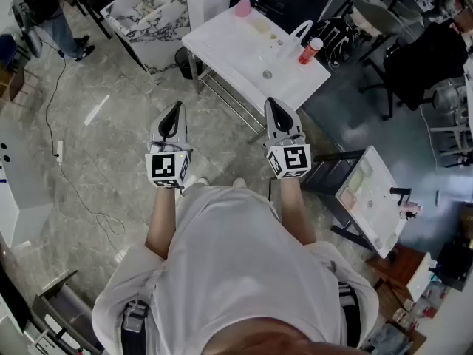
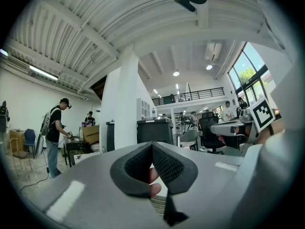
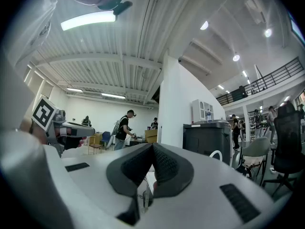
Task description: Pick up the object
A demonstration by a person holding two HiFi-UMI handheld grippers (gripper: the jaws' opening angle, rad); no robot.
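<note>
Both grippers are held level in front of the person's body, a short way from a white table (image 1: 236,50). On it stand a pink spray bottle (image 1: 244,4), a red-capped bottle (image 1: 310,50) and a small clear item (image 1: 267,73). My left gripper (image 1: 176,109) hangs over the marble floor, left of the table's near corner. My right gripper (image 1: 272,103) sits just before the table's near edge. In the left gripper view the left gripper (image 2: 152,144) has its pads meeting at the tip, nothing held. The right gripper (image 3: 152,147) looks the same in its own view, empty.
A marble-patterned box (image 1: 148,17) stands far left of the table, with a person (image 1: 55,6) beyond it. A cable (image 1: 52,102) trails over the floor. A second white table (image 1: 373,198) is at the right, black chairs (image 1: 414,65) behind. A white pillar (image 2: 125,113) and dark bin (image 2: 155,130) lie ahead.
</note>
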